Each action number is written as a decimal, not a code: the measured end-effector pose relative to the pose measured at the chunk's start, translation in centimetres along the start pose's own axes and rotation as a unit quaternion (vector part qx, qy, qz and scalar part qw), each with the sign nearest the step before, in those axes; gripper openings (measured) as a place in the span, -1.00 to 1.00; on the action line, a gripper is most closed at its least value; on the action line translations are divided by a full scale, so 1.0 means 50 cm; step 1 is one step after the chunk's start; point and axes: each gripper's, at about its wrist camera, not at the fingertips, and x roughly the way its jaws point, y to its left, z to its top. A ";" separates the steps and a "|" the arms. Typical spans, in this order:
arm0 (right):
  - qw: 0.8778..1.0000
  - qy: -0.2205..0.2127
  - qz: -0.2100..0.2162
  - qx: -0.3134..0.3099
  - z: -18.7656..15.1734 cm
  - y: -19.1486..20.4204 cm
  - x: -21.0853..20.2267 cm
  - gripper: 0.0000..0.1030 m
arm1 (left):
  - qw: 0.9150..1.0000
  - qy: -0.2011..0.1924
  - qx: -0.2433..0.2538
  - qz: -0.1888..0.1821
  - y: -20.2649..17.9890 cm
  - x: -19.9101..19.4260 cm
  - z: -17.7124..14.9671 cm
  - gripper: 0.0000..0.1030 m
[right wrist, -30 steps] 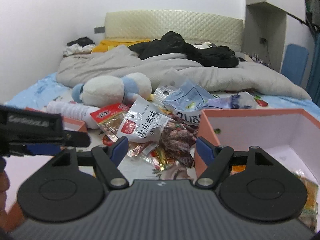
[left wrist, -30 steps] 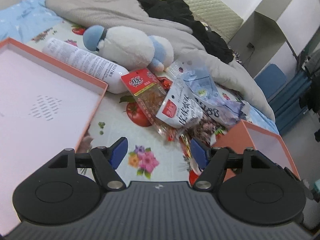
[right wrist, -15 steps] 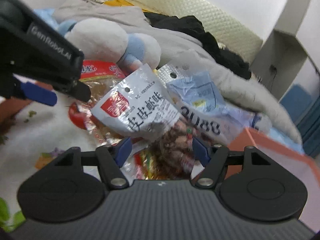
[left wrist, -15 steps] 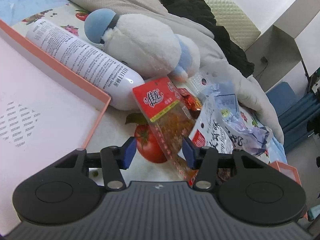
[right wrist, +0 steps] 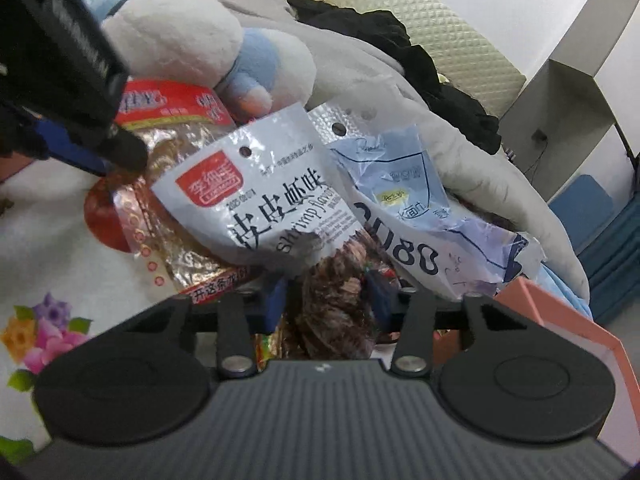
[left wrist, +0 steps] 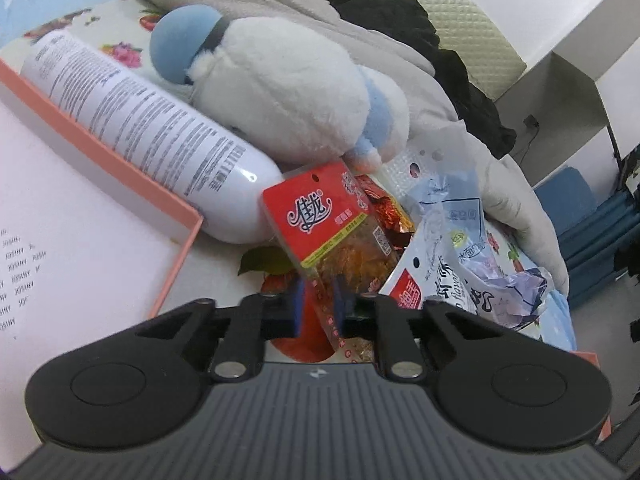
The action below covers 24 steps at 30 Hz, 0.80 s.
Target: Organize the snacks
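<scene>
A pile of snack packets lies on the flowered bedsheet. My left gripper (left wrist: 318,306) is shut on the lower end of a red-topped clear snack packet (left wrist: 332,224); this packet also shows in the right wrist view (right wrist: 172,110). My right gripper (right wrist: 326,300) is partly closed around a dark brown snack packet (right wrist: 340,284), its pads on either side; contact is unclear. A white shrimp-flavour packet (right wrist: 264,188) overlaps it, with a pale blue bag (right wrist: 408,196) to the right. The shrimp-flavour packet also shows in the left wrist view (left wrist: 436,276).
An open pink box lid (left wrist: 100,152) lies at left, a white bottle (left wrist: 152,132) and a plush toy (left wrist: 288,92) behind it. A second pink box (right wrist: 560,320) is at right. A grey quilt (right wrist: 460,148) and black clothes (right wrist: 380,36) lie behind.
Both grippers moved forward and down into the pile. My left gripper's jaws closed onto the red-topped packet. My right gripper's jaws narrowed around the dark brown packet.
</scene>
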 end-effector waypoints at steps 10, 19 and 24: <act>0.999 -0.013 0.012 0.050 -0.003 -0.044 -0.063 -0.42 | 0.998 -0.019 0.059 0.005 -0.063 -0.088 -0.015 -0.96; 0.987 -0.030 0.063 0.147 -0.013 -0.111 -0.163 -0.47 | 0.995 -0.032 0.090 0.028 -0.080 -0.220 -0.059 -0.96; 0.976 -0.042 0.101 0.189 -0.021 -0.124 -0.227 -0.54 | 0.995 -0.025 0.095 0.032 -0.076 -0.282 -0.095 -0.97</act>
